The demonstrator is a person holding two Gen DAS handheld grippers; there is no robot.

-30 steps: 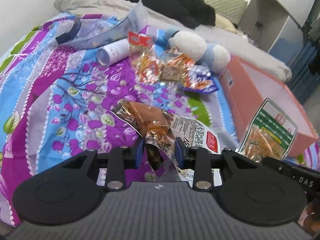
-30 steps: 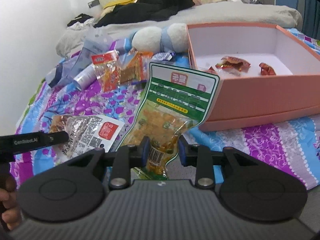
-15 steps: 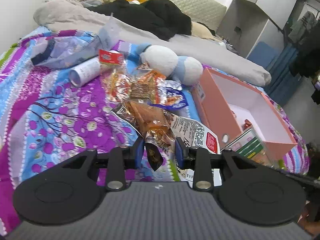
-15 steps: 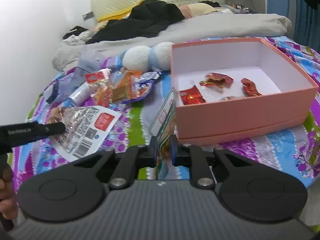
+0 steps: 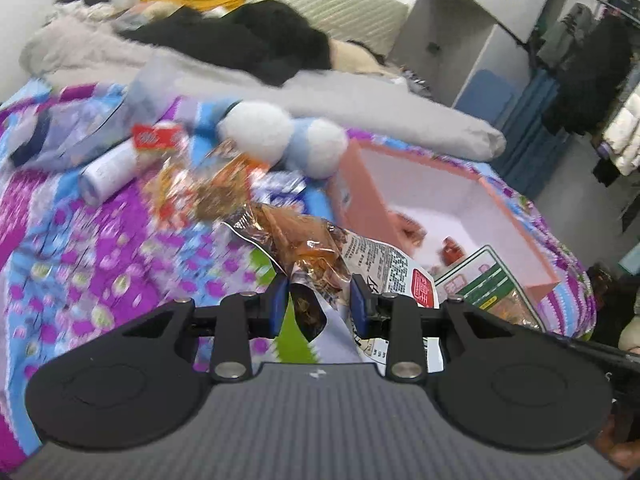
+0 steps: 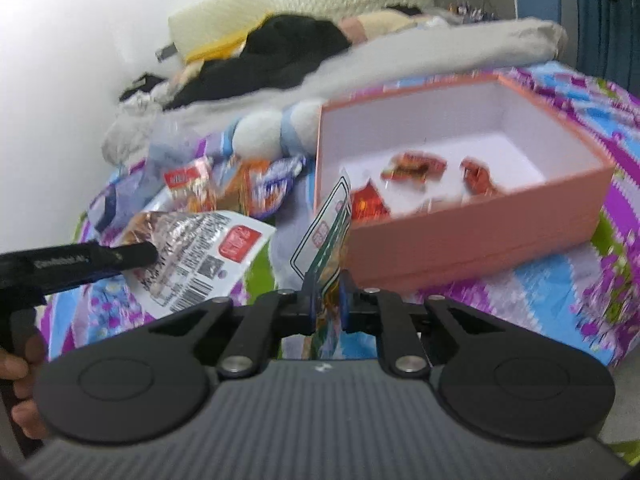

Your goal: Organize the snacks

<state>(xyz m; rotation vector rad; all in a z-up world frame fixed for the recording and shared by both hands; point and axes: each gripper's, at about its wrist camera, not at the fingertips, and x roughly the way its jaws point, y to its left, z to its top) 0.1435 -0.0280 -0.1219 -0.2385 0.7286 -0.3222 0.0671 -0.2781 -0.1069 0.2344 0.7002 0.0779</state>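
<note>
My left gripper point(image 5: 318, 306) is shut on a crinkly clear snack bag point(image 5: 308, 244) with orange-brown contents and a white printed label. The bag hangs lifted over the floral bedspread and also shows in the right wrist view point(image 6: 208, 248). My right gripper point(image 6: 326, 306) is shut on a green and white snack packet point(image 6: 328, 236), which stands edge-on just in front of the pink box point(image 6: 480, 232). The same packet point(image 5: 484, 280) appears at the right of the left wrist view. The open box point(image 5: 376, 216) has a white inside and holds a few red wrapped snacks point(image 6: 416, 164).
A pile of loose snack packets point(image 5: 208, 188) lies left of the box, with a white and blue plush toy point(image 5: 256, 132) behind it. A white tube point(image 5: 108, 172) and a clear plastic bag point(image 5: 60, 136) lie further left. Blankets and dark clothes cover the far end of the bed.
Both grippers have risen with their packets and come nearer the pink box. The right jaws narrowed on the green packet, which turned from face-on to edge-on.
</note>
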